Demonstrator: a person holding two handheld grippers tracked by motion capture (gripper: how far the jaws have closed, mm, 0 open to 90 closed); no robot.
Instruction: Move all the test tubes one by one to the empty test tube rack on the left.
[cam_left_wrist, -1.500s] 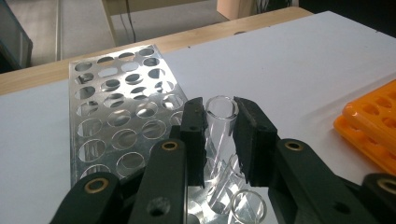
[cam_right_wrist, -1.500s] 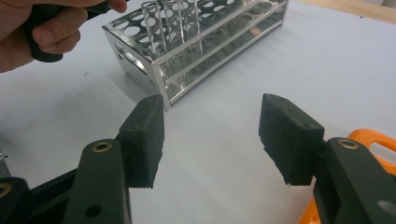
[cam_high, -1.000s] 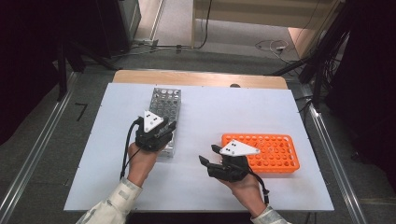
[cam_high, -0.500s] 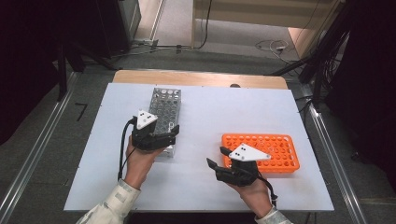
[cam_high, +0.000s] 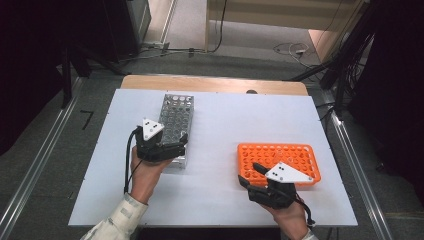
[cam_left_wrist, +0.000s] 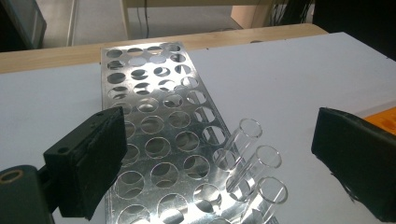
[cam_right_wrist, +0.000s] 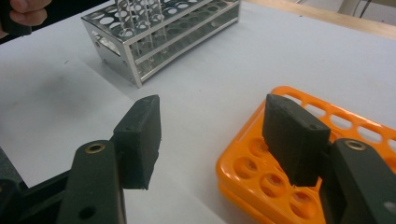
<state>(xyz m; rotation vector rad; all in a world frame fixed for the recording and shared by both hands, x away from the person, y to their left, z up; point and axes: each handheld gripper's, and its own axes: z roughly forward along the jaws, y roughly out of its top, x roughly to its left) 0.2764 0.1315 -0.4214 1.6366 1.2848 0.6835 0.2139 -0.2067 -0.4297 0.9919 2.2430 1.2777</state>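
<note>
A silver metal rack (cam_high: 175, 127) pierced with rows of round holes stands left of centre on the white worktop (cam_high: 220, 125), three clear glass tubes (cam_left_wrist: 254, 161) upright in its near right corner. To the right, near the front edge, lies a flat orange plastic rack (cam_high: 285, 157), its holes bare. The left tool (cam_left_wrist: 219, 154), held in the person's left hand (cam_high: 145, 172), hangs over the metal rack's near end with its black jaws spread wide, the tubes between them but untouched. The right tool (cam_right_wrist: 212, 140) sits at the orange rack's near left corner, jaws also wide apart, one over the worktop and one over the orange holes. Compared with half a second earlier, the left tool appears to have edged slightly towards the rack's near end, while the right tool has slid a little further right along the orange rack. The tubes' lower ends are hard to trace through the metal tiers, and the right hand (cam_high: 287, 220) is cut off by the bottom of the high view.
</note>
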